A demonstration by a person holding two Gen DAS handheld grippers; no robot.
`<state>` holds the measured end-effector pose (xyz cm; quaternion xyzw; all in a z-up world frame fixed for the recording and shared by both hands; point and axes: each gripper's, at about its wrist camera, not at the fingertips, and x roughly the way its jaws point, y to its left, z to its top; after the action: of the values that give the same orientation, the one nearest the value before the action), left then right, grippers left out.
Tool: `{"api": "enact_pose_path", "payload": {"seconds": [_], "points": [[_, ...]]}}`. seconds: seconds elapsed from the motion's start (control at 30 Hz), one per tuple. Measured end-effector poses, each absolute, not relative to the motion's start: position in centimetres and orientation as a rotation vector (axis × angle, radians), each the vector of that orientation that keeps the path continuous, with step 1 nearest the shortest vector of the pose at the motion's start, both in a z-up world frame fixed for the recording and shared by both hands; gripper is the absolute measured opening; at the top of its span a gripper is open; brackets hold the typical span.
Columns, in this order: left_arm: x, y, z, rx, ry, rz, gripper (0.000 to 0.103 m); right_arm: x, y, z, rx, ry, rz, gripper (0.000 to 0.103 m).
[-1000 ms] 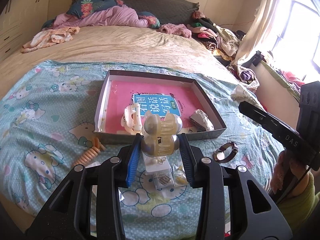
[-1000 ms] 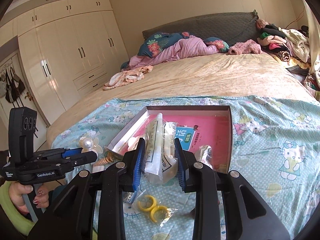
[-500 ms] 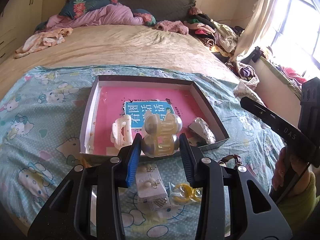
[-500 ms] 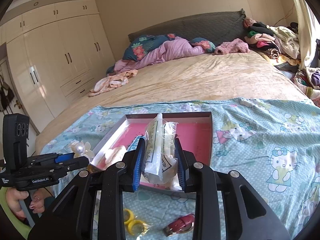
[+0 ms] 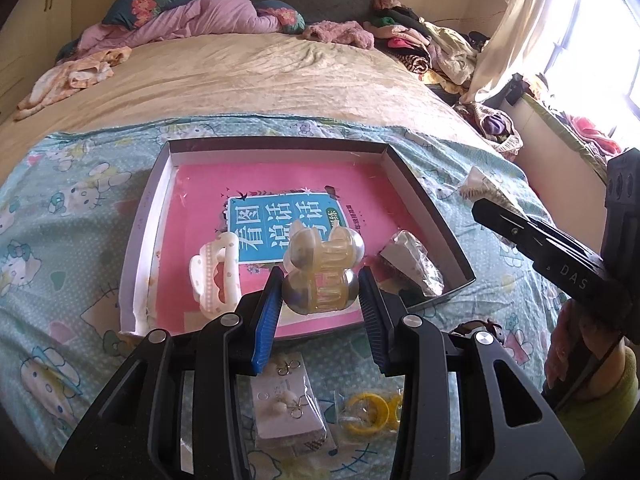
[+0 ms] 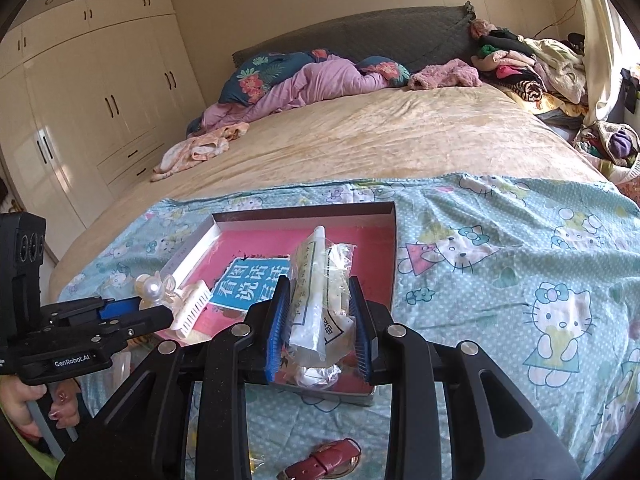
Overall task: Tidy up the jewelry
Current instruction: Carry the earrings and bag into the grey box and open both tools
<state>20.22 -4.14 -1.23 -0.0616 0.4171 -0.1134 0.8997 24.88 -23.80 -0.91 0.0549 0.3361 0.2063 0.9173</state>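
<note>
- While both grippers hang over the near edge of a shallow box (image 5: 154, 216) lined in pink, each carries 1 item: the left gripper (image 5: 318, 308) is clenched on a translucent yellow hair claw with pearl-like balls (image 5: 322, 272), and the right gripper (image 6: 318, 320) is clamped on a clear plastic packet (image 6: 316, 292) holding something pale.
- The box sits on a blue cartoon-cat sheet (image 6: 520, 264) spread over a bed. Inside it already lie a white hair claw (image 5: 214, 276) at the near left and a small crinkly bag (image 5: 414, 264) at the near right.
- Still outside the box, on the sheet below the left gripper: a carded pair of earrings (image 5: 286, 408), a bag of 2 yellow rings (image 5: 370, 412), and a dark red strap (image 6: 324, 462) (seen best from the right wrist).
- Risk, as a judgement: the claw is held by its rounded balls, so it could squirt out sideways if the grip loosens unevenly. The floppy packet could catch on the box wall and land outside it.
- Both grippers seem bound for the same near edge, so they could bump each other.
- Hard to make out: the packet's contents, the small bag's contents, and the strap's far end, which is cut off by the frame.
</note>
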Motion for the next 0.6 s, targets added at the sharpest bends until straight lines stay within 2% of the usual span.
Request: {"api": "enact_pose_path", "payload": {"seconds": [0.6], "points": [[23.0, -5.1, -4.1, -0.104, 0.939, -0.238, 0.03, 28.1, -22.7, -5.3, 0.074, 0.81, 0.406, 0.028]]}}
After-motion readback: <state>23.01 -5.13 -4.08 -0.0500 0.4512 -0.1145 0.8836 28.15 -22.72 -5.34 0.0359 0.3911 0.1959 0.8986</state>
